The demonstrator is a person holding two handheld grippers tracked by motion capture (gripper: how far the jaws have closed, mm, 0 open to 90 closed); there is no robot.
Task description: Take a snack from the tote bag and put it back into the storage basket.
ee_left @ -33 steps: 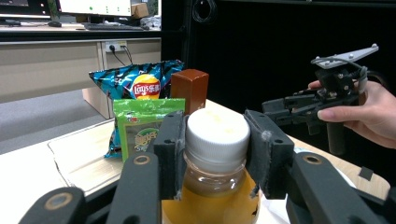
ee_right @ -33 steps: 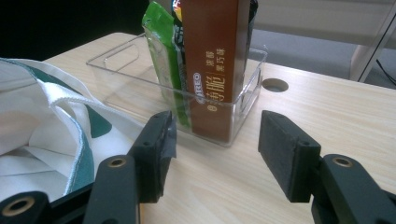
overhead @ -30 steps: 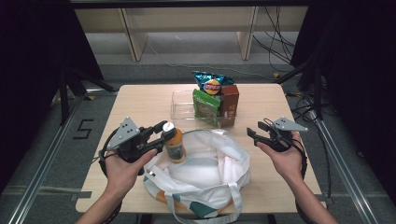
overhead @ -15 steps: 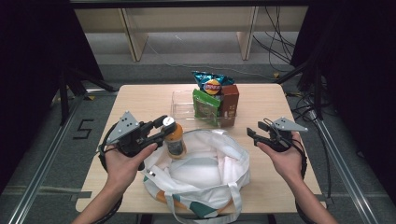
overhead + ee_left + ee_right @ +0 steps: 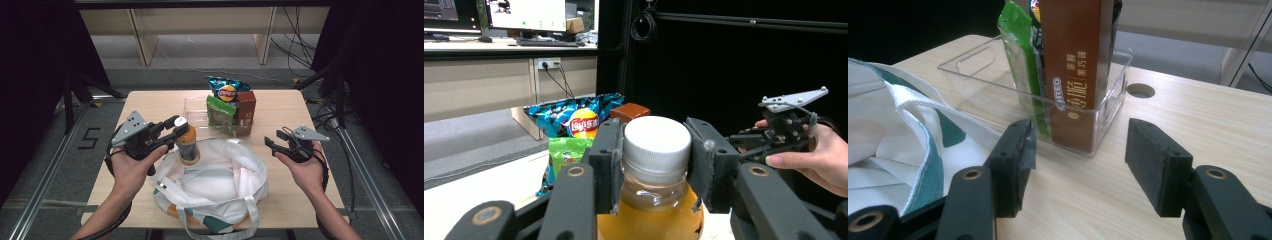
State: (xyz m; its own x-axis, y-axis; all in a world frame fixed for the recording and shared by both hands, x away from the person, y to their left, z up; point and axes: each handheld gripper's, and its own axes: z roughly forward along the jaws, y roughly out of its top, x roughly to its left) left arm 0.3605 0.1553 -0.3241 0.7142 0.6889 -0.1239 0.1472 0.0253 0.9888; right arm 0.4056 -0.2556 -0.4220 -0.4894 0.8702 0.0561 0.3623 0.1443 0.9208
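In the high view the left gripper [image 5: 172,131] clamps the bottle [image 5: 187,145] by its neck and holds it upright at the far left rim of the bag [image 5: 220,180], so the step in hand looks like carrying the bottle either into the bag or out of it, and I cannot tell which; the right gripper [image 5: 272,142] waits with parted jaws and nothing in them, just right of the bag; if the bottle is being packed, the next move calls for bringing it over the bag's mouth and lowering it upright. In the left gripper view both pads press the bottle [image 5: 655,150] just under its white cap. In the right gripper view the box [image 5: 1075,65] stands in a clear bin [image 5: 1108,107] beyond the bag [image 5: 893,145], ahead of the open jaws.
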